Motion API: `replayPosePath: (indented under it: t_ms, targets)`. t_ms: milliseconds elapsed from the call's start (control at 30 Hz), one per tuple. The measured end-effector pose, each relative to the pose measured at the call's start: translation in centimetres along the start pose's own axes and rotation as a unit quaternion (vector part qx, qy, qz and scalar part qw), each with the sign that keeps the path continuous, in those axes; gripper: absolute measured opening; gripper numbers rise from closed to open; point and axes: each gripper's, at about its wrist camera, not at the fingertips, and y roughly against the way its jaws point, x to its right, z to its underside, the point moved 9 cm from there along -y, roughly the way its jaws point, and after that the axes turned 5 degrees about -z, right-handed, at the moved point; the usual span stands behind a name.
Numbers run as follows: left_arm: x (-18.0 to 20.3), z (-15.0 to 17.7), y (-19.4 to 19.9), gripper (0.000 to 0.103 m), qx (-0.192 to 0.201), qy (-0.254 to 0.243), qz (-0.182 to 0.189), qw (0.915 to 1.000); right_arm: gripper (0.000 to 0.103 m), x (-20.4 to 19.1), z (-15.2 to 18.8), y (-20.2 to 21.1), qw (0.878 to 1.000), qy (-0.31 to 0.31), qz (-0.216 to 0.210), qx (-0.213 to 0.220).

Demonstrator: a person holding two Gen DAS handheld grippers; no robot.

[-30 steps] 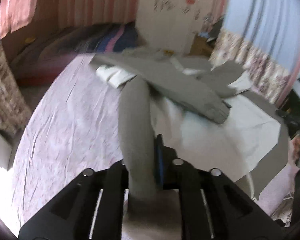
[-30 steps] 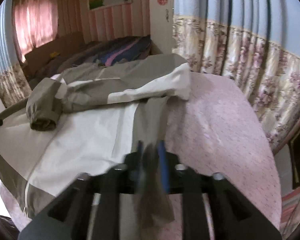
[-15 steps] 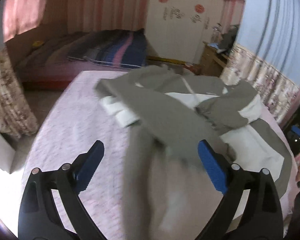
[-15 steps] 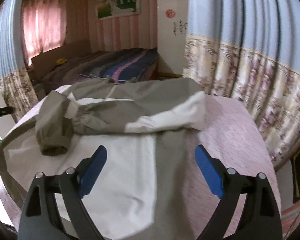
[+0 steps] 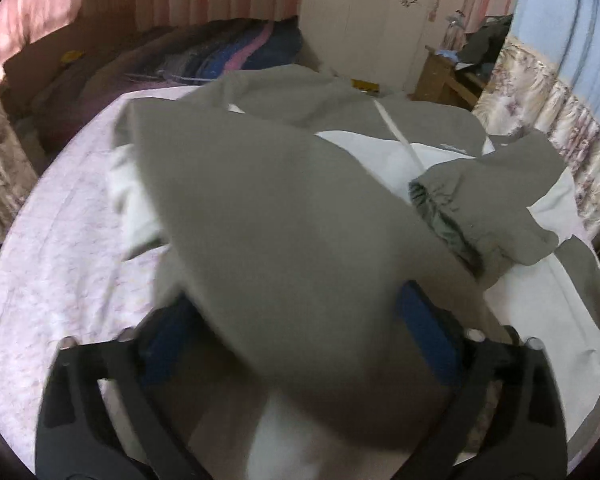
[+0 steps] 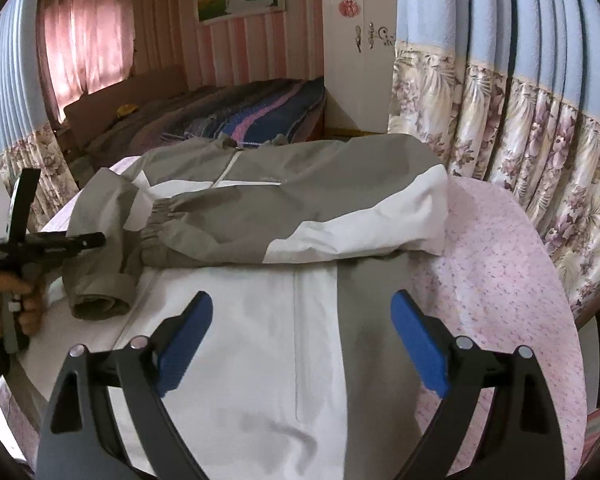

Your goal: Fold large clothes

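Over the jacket (image 6: 260, 352) on the bed (image 6: 500, 280), my right claw (image 6: 300, 344) gapes empty while my left claw (image 5: 300, 344) is closing (sleeve (image 5: 268, 216) between, unpinched), so I'd grip deep.

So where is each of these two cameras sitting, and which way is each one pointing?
Left wrist view: on the left gripper, facing down over the jacket; a grey sleeve lies between its closing jaws.
Right wrist view: on the right gripper, open, facing across the jacket's white front; the person's hand with the other gripper shows at the left.
Both share the jacket, pink sheet and far bed.
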Motion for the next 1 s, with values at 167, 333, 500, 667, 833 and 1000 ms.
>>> replayPosePath:
  t_ms: [167, 333, 500, 667, 833, 1000]
  targets:
    - [-0.7, -0.7, 0.4, 0.001, 0.020, -0.031, -0.005, 0.9993, 0.093, -1.7, -2.0, -1.0, 1.000, 0.023, -0.003, 0.009]
    - [-6.6, -3.4, 3.3, 0.000, 0.062, -0.072, -0.101, 0.9903, 0.093, -2.6, -3.4, -3.2, 1.000, 0.020, -0.010, 0.011]
    - [-13.6, -4.8, 4.1, 0.001, 0.058, -0.094, -0.182, 0.9771, 0.093, -4.9, -2.7, -6.8, 0.999, 0.013, -0.032, -0.006]
    - [-18.2, -4.3, 3.6, 0.002, 0.043, -0.059, -0.192, 0.9786, 0.093, -9.7, -2.6, -8.7, 0.997, 0.018, -0.072, -0.001]
    - [-19.8, -2.5, 1.5, 0.002, 0.022, -0.047, -0.183, 0.9817, 0.093, -14.7, -2.7, -12.1, 0.995, 0.063, -0.065, -0.030]
    - [-21.4, -2.1, 0.5, 0.002, 0.012, -0.025, -0.167, 0.9855, 0.037, -15.0, -2.9, -16.1, 0.997, 0.035, -0.030, -0.068]
